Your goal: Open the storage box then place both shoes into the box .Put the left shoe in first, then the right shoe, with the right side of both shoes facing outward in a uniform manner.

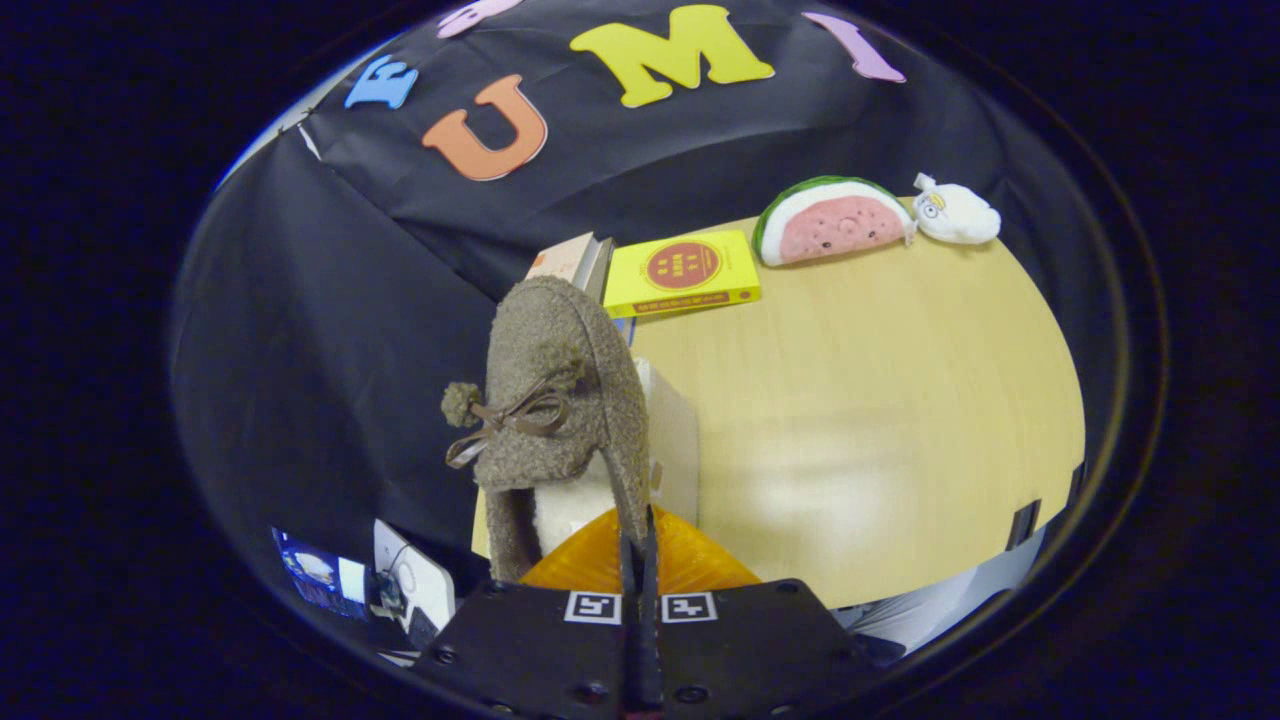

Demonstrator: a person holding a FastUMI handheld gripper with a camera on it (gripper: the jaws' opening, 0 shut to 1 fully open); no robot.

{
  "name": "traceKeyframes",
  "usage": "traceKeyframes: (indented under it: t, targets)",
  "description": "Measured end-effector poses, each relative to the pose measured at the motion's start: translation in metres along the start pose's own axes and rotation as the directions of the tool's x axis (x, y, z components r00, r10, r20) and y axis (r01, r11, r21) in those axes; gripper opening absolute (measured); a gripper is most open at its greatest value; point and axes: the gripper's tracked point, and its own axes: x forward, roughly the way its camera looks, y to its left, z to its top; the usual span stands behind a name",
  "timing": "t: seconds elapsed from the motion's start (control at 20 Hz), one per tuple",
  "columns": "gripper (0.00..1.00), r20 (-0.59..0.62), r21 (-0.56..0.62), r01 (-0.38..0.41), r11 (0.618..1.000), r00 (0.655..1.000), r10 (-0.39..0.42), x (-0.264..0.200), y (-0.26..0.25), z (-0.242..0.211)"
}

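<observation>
A brown fuzzy shoe (pixel 555 400) with a small bow and pompom hangs toe-up just ahead of my gripper (pixel 640 545). Both fingers are pressed together on the shoe's heel-side rim, so the gripper is shut on it. The shoe's pale lining shows at its opening. Right behind the shoe stands a white storage box (pixel 675 445), mostly hidden by it, at the near left part of the wooden table (pixel 860 400). I cannot tell whether the box is open.
Beyond the shoe lie a yellow book (pixel 685 272) and a second book (pixel 575 260) beside it. A watermelon plush (pixel 828 220) and a small white plush (pixel 955 213) sit at the table's far edge. Devices (pixel 400 585) lie low to the left, off the table.
</observation>
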Motion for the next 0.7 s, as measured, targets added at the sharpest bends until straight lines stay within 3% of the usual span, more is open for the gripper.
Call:
traceKeyframes:
  t: [0.25, 0.55, 0.7]
  targets:
    - [0.0, -0.09, 0.038, -0.004, 0.999, 0.996, 0.008, 0.068, 0.027, -0.025]
    - [0.0, -0.038, -0.023, 0.119, 0.993, 0.992, -0.119, 0.116, 0.017, -0.021]
    - [0.0, -0.046, -0.012, 0.14, 0.99, 0.989, -0.14, 0.127, 0.014, -0.026]
